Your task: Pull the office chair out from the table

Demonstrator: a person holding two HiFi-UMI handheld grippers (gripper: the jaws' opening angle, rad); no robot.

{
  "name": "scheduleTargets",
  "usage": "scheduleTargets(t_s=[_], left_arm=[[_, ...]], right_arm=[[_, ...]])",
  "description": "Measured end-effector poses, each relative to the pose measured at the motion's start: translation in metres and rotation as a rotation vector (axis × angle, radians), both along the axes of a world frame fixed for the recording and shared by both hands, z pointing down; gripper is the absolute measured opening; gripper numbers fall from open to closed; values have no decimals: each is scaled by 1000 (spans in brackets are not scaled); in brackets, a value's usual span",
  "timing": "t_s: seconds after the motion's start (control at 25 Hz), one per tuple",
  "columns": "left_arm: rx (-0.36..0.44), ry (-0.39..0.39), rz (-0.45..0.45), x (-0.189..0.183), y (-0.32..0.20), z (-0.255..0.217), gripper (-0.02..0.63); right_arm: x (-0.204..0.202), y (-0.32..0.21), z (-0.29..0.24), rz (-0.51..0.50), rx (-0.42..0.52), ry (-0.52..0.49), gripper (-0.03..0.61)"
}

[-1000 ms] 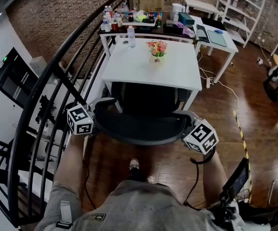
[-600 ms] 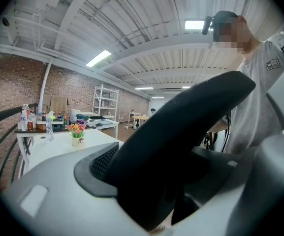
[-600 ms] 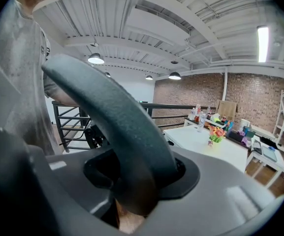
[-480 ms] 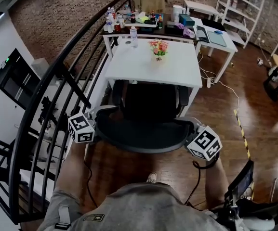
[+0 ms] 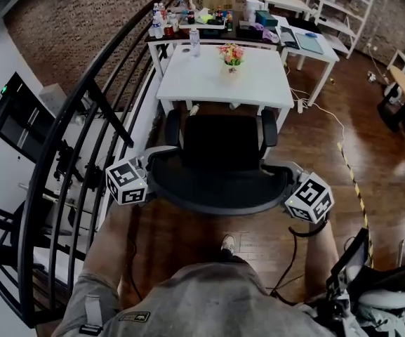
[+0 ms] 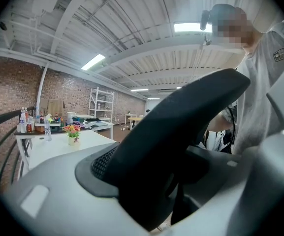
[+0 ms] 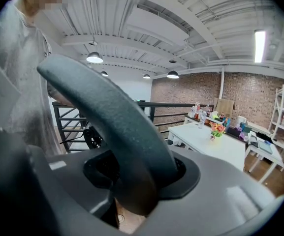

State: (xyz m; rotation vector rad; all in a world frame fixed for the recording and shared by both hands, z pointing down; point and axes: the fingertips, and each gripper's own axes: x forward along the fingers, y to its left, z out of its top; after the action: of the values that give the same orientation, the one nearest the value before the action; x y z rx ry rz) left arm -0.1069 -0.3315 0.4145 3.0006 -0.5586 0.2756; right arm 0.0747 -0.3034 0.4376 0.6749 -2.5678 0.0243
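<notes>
Office chair stands on the wood floor just near of the white table — seat fully out from under the tabletop, armrests close to its near edge. The curved black backrest faces the person.

Left gripper is at the left end of the backrest, its grey jaws clamped on the dark rim, which fills the gap between them in the left gripper view. Right gripper is at the right end, clamped on the rim in the same way.

On the table: small flower pot and water bottle toward the far side. Black railing runs along the left.
</notes>
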Motion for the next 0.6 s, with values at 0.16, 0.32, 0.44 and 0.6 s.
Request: scheduleTargets(t_s=[0.16,0.32,0.44,0.6], left_arm=[[-3,0,13,-10,25,3,302],[-2,1,22,-13,47,2,302],[2,2,32,-19,67,1,301],[3,3,45,-27,92,-1,301]], right_arm=[[-10,27,3,13,-4,-1,195],[-14,51,2,21,-9,-6,195],[-20,73,1,32,-13,-11,195],[-29,100,1,47,-26,-15,195]])
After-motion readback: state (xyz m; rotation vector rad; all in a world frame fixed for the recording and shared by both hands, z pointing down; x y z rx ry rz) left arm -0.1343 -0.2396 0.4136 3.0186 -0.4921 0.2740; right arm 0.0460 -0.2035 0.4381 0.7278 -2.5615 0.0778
